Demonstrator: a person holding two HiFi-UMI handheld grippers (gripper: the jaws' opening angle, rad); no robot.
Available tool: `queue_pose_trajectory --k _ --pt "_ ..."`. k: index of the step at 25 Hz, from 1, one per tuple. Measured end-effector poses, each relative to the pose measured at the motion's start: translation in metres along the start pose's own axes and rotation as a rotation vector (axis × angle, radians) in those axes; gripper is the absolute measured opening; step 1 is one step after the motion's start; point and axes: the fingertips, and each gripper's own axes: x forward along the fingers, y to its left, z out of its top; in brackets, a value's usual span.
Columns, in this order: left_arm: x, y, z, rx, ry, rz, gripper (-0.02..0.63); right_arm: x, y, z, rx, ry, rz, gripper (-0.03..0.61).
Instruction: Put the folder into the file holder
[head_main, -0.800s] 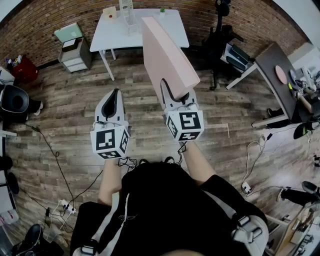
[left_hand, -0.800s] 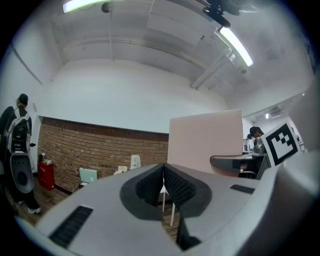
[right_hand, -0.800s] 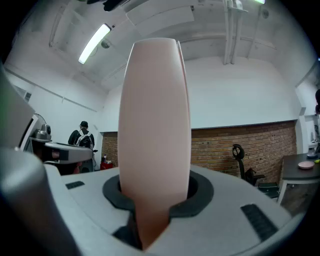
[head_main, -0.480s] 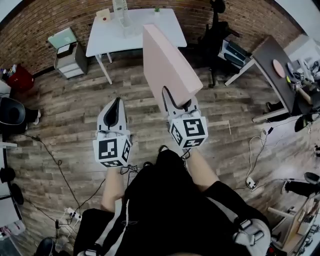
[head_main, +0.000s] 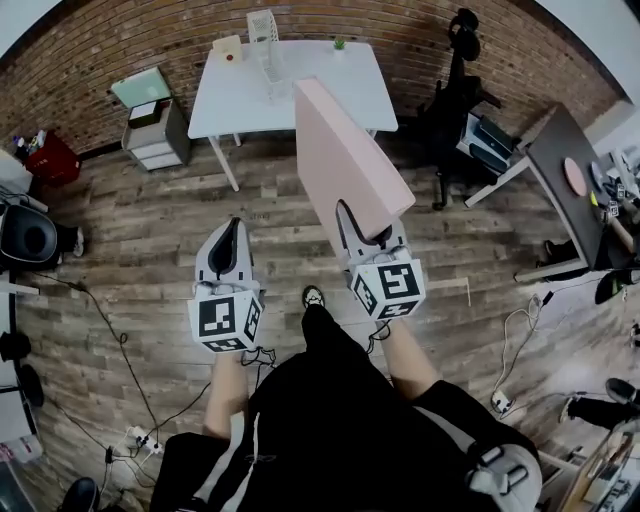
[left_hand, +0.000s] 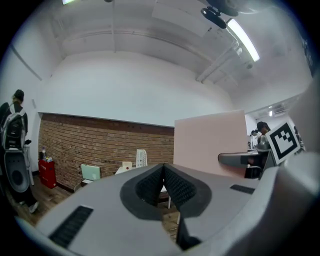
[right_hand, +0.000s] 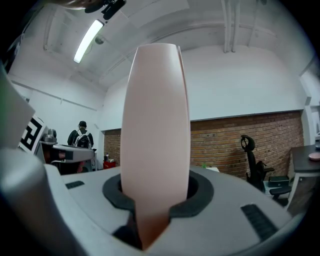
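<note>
Head view: the right gripper (head_main: 366, 228) carries a pink folder (head_main: 345, 160) upright; the mesh file holder (head_main: 263, 35) stands far off on a white table (head_main: 310, 95).
Left gripper view: the left gripper (left_hand: 163, 180) is clenched, empty.
Right gripper view: jaws clamp the folder's near edge. It looks light, stiff and smooth.

free: floor (head_main: 270, 205) to white table (head_main: 330, 85); obstacles: file holder (head_main: 263, 35) atop; drawer cabinet (head_main: 155, 125) left; office chair (head_main: 455, 95) right

The folder (head_main: 345, 150) looks smooth and matt, either card or plastic. The floor (head_main: 140, 250) is grainy wood planking, the wall (head_main: 120, 45) rough brick, and the bench (head_main: 240, 100) has a smooth top.
</note>
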Motion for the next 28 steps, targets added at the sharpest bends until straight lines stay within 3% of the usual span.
queue_pose_trajectory --k 16,28 --pt "0.146 0.018 0.005 -0.001 0.037 0.049 0.021 0.132 -0.089 0.01 0.055 -0.007 0.062 0.144" --pt "0.204 0.057 -0.004 0.007 0.074 0.072 0.021 0.208 -0.11 0.009 0.06 -0.006 0.085 0.144"
